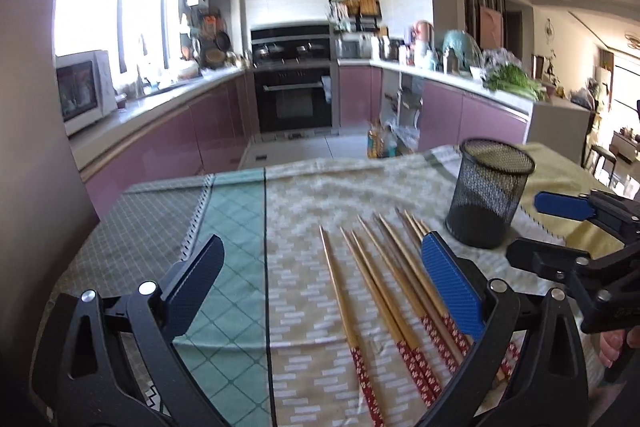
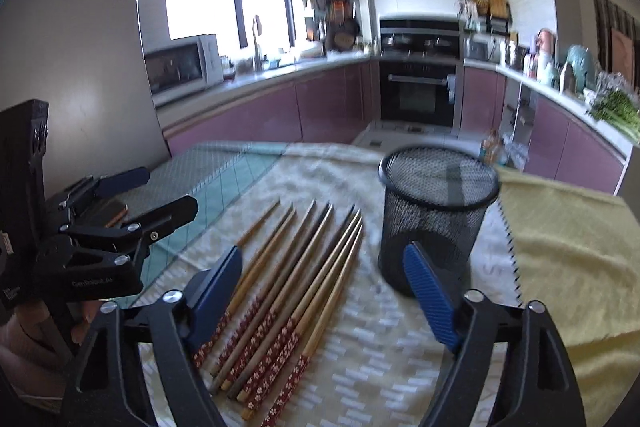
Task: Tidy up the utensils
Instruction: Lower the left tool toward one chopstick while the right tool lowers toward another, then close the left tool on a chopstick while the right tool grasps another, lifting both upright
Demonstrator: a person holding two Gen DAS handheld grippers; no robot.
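My left gripper spread wide, empty, over tablecloth. My right gripper likewise released, nothing held. Wooden chopsticks fanned flat mid-table, just beside upright black mesh holder, nearer table's far edge.

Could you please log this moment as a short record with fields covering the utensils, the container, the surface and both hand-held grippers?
utensils: wooden chopsticks with red floral handles, lying side by side on the cloth, none picked up
container: black wire-mesh cylindrical holder, upright, right of the chopsticks, no chopsticks inside
surface: patterned beige tablecloth
left hand-held gripper: open, holding nothing
right hand-held gripper: open, holding nothing
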